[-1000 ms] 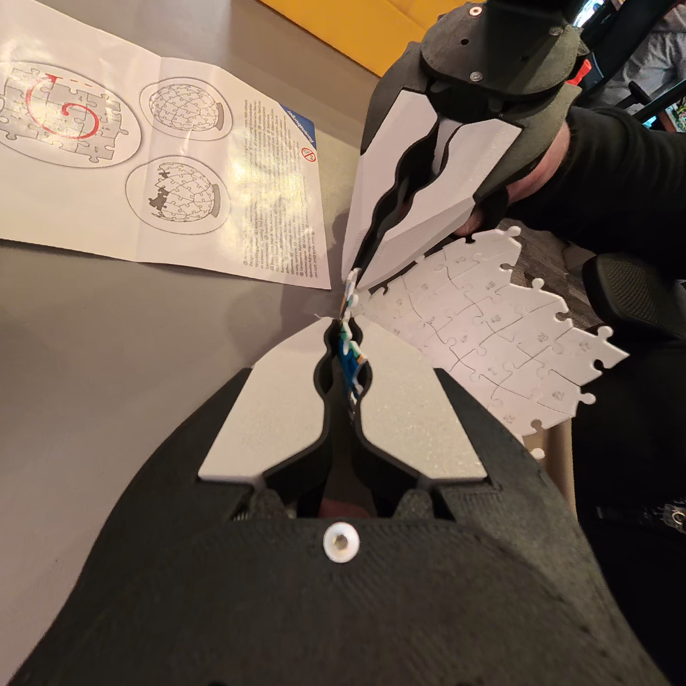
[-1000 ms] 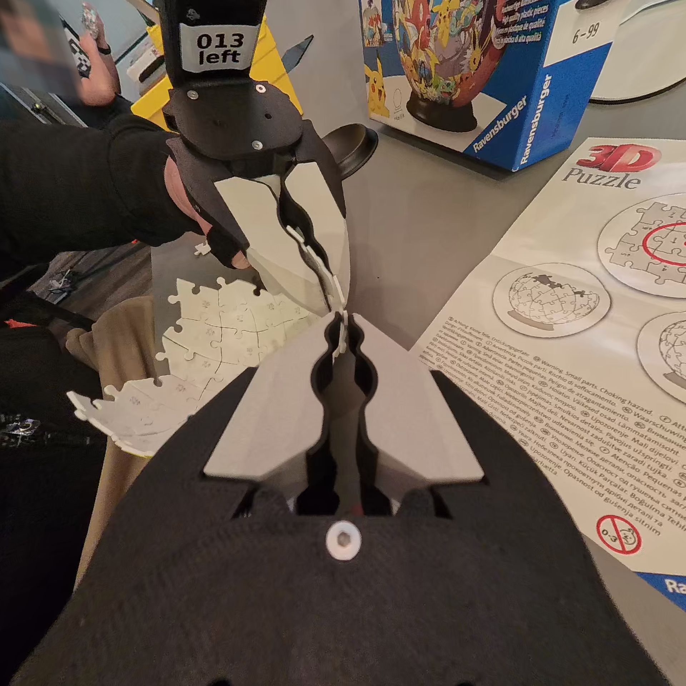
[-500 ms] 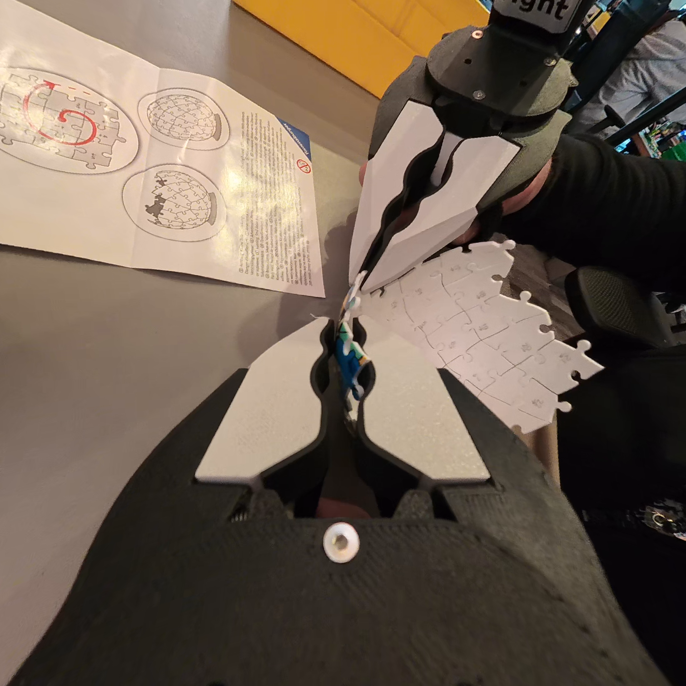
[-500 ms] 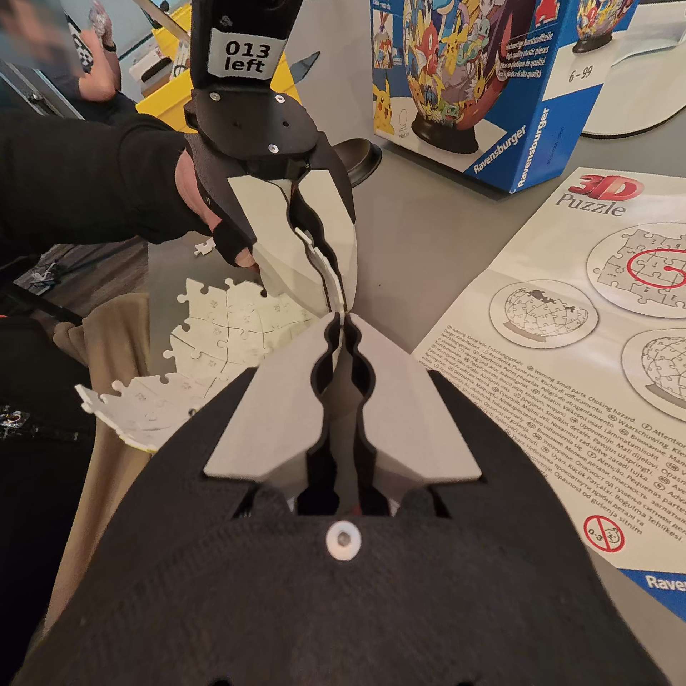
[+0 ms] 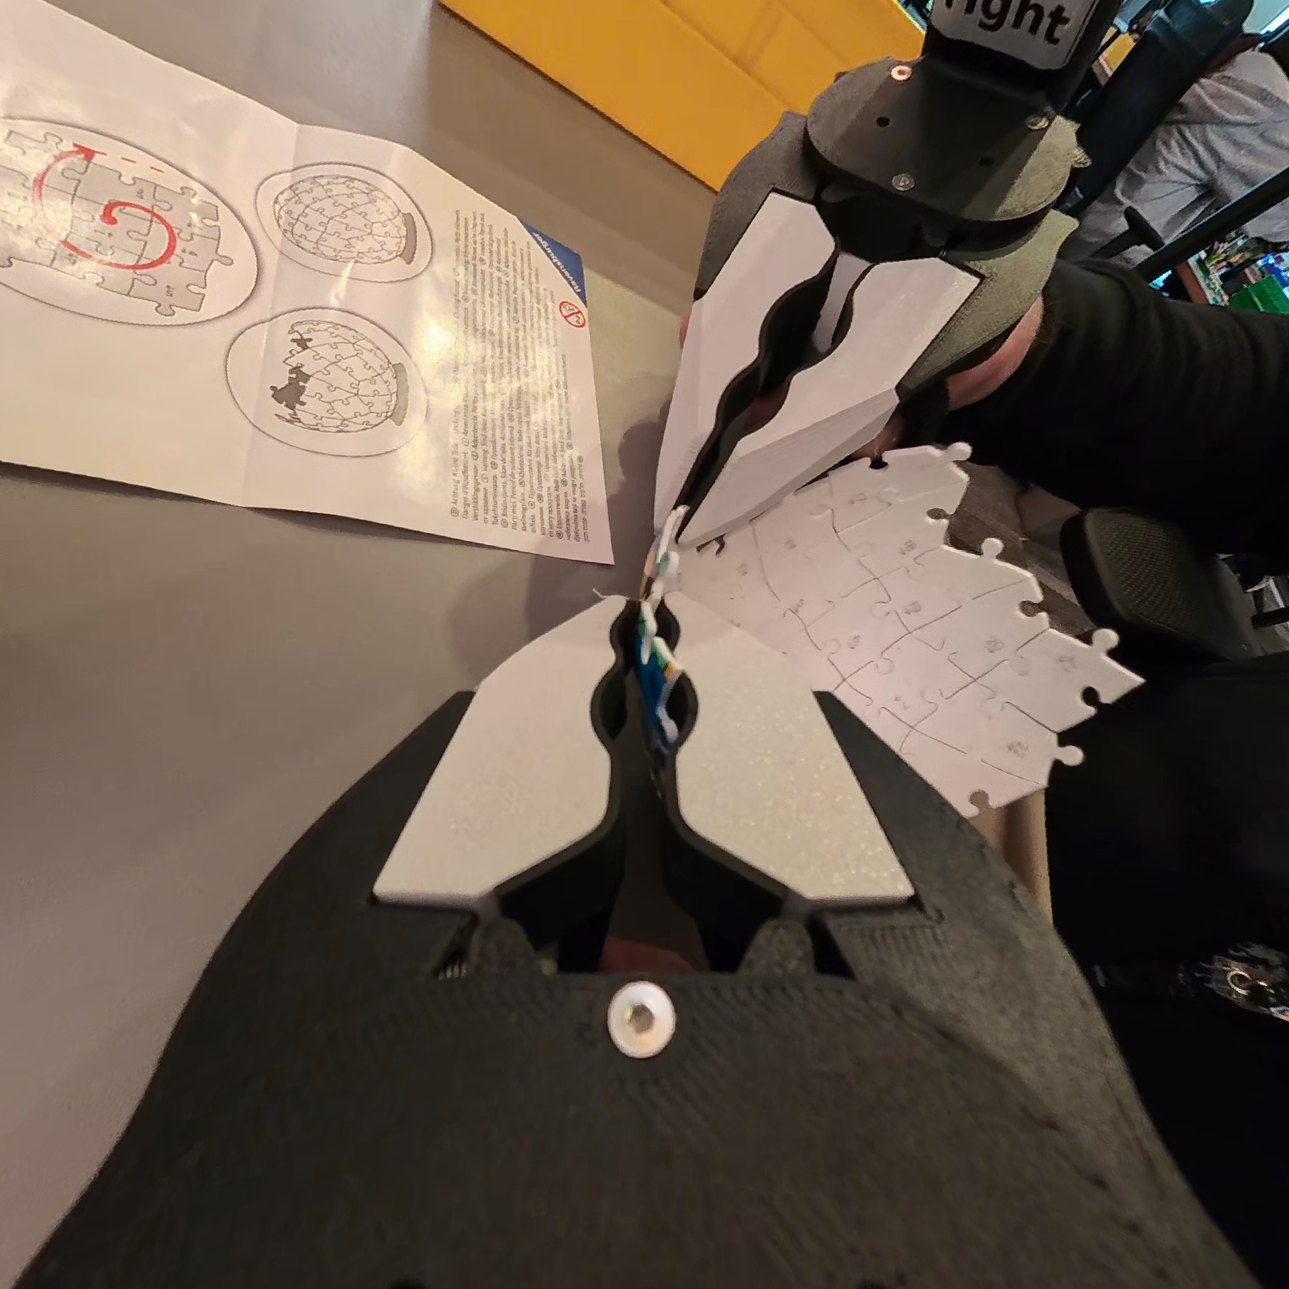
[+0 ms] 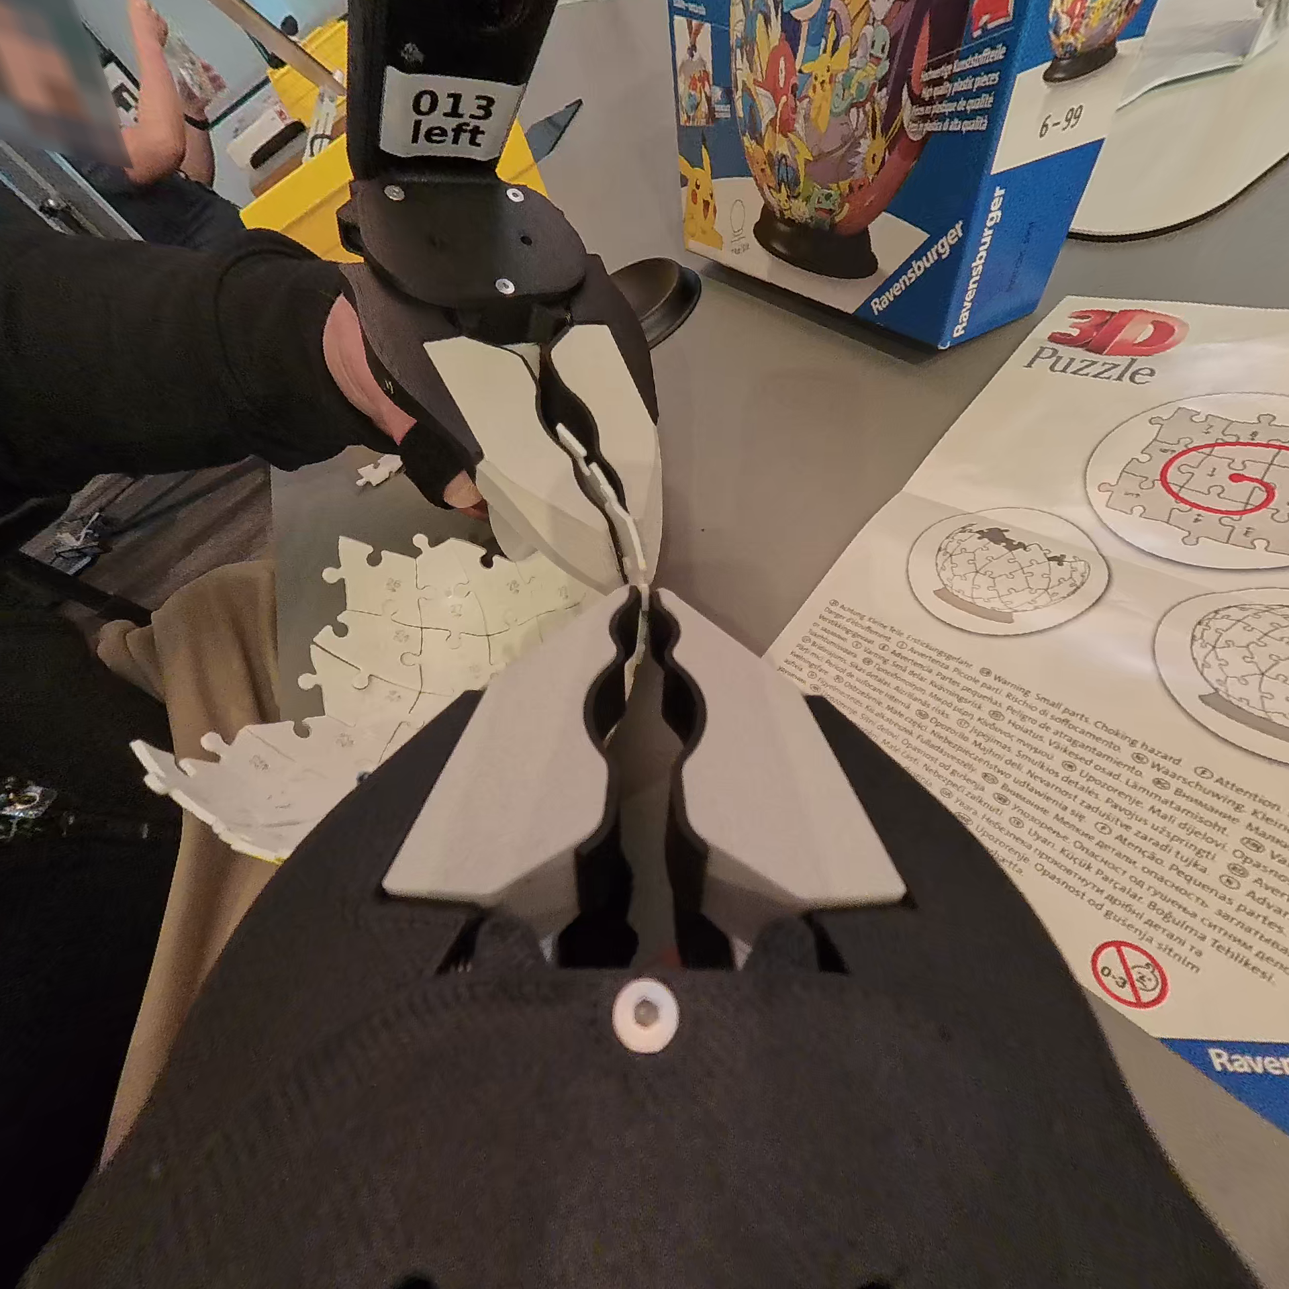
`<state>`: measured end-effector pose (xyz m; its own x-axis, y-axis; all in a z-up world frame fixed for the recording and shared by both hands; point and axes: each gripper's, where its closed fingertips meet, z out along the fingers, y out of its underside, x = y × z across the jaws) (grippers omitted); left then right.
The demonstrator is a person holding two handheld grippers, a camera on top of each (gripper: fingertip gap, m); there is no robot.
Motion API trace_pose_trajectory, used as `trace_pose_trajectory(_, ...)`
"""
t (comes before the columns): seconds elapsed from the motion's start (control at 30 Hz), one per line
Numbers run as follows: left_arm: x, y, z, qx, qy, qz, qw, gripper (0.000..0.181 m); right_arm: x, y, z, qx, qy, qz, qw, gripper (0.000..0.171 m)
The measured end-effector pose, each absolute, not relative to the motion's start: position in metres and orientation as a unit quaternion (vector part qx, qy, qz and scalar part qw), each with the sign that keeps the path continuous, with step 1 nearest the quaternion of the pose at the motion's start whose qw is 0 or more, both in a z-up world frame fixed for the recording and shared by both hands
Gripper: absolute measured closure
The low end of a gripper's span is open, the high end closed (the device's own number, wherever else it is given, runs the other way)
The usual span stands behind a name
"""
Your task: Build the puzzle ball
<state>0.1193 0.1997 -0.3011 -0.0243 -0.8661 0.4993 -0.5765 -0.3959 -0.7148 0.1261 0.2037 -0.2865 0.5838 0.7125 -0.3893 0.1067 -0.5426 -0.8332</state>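
A partly built puzzle ball is a curved white shell of joined pieces, held in the air off the table's edge. It also shows in the right wrist view. My left gripper is shut on the shell's rim, whose blue printed edge shows between its fingers. My right gripper is shut on the same rim, seen edge-on. The two grippers meet almost tip to tip. The right gripper comes in from above in the left wrist view, and the left gripper does so in the right wrist view. Whether the rim pieces are fully joined is hidden.
A folded instruction sheet lies on the grey table, also in the right wrist view. A blue puzzle box and a black stand are behind. A loose piece lies near the edge. A yellow crate is at the back. The tips of both grippers are at nearly the same place.
Both grippers stay shut on the shell's rim. Each gripper shows a little higher and farther off in the other's view, and the shell has shifted slightly with them.
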Motion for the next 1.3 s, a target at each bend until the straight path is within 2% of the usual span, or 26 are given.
trace_pose_trajectory(0.03, 0.119, 0.2, -0.301, -0.682, 0.529, -0.482, 0.149, 0.177, 0.126, 0.204, -0.287, -0.794, -0.256, 0.379, 0.4, 0.171)
trace_pose_trajectory(0.3, 0.121, 0.197, -0.299, -0.677, 0.534, -0.483, 0.155, 0.178, 0.123, 0.204, -0.285, -0.787, -0.269, 0.383, 0.4, 0.164)
trace_pose_trajectory(0.7, 0.123, 0.195, -0.298, -0.665, 0.546, -0.485, 0.157, 0.178, 0.118, 0.202, -0.287, -0.782, -0.287, 0.404, 0.378, 0.171)
trace_pose_trajectory(0.9, 0.124, 0.19, -0.298, -0.659, 0.545, -0.496, 0.152, 0.178, 0.122, 0.199, -0.289, -0.784, -0.3, 0.393, 0.374, 0.163)
trace_pose_trajectory(1.07, 0.125, 0.189, -0.297, -0.657, 0.545, -0.497, 0.152, 0.178, 0.13, 0.193, -0.293, -0.798, -0.296, 0.397, 0.344, 0.154)
trace_pose_trajectory(1.3, 0.127, 0.184, -0.295, -0.653, 0.563, -0.478, 0.166, 0.179, 0.131, 0.184, -0.294, -0.819, -0.305, 0.399, 0.277, 0.155)
